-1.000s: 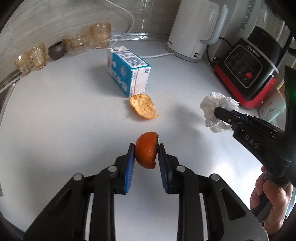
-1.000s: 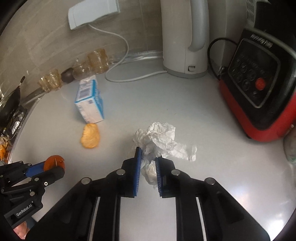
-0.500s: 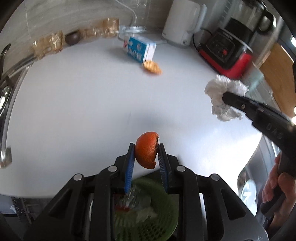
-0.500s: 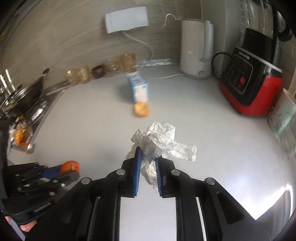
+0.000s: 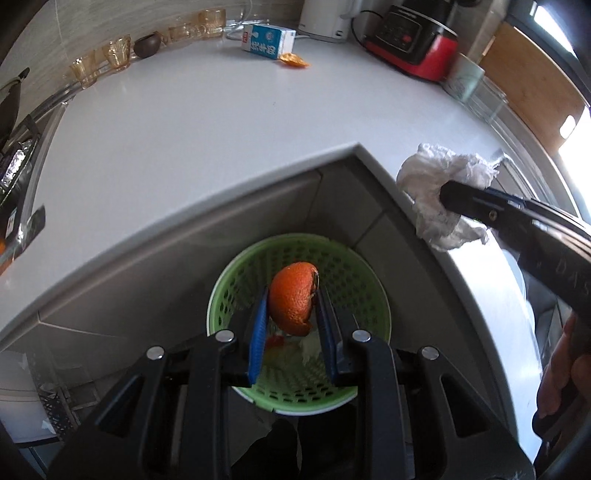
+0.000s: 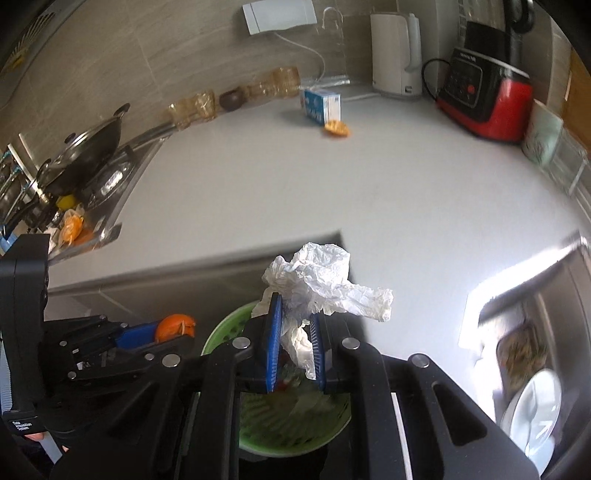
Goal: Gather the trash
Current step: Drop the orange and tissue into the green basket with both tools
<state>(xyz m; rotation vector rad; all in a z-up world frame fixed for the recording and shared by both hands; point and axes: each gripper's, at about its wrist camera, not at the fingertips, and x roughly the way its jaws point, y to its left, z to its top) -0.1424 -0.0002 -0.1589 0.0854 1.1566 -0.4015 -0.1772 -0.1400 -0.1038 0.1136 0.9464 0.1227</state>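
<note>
L gripper [image 5: 291, 314]: blue pads squeezed tight on orange peel [image 5: 293, 302]. Peel stands tall, long way up-down, round side left.
R gripper [image 6: 295, 345]: closed tight on crumpled tissue [image 6: 325, 284], bunch sticks up, tail hangs down.
Bin [image 5: 364, 273]: green basket, right under both, below counter [image 5: 207, 136] edge.
Left behind: milk box [image 5: 267, 40] w/ 2nd peel [image 5: 293, 60] beside it.
Change: 1 sec ago both were over the counter; now over bin.

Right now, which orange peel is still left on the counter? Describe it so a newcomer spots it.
Start at the white kettle at the back of the white countertop. In front of it lies a blue-and-white milk carton on its side. The loose orange peel rests by the carton's near end, flat on the surface, unlike the peel in the left gripper.
</note>
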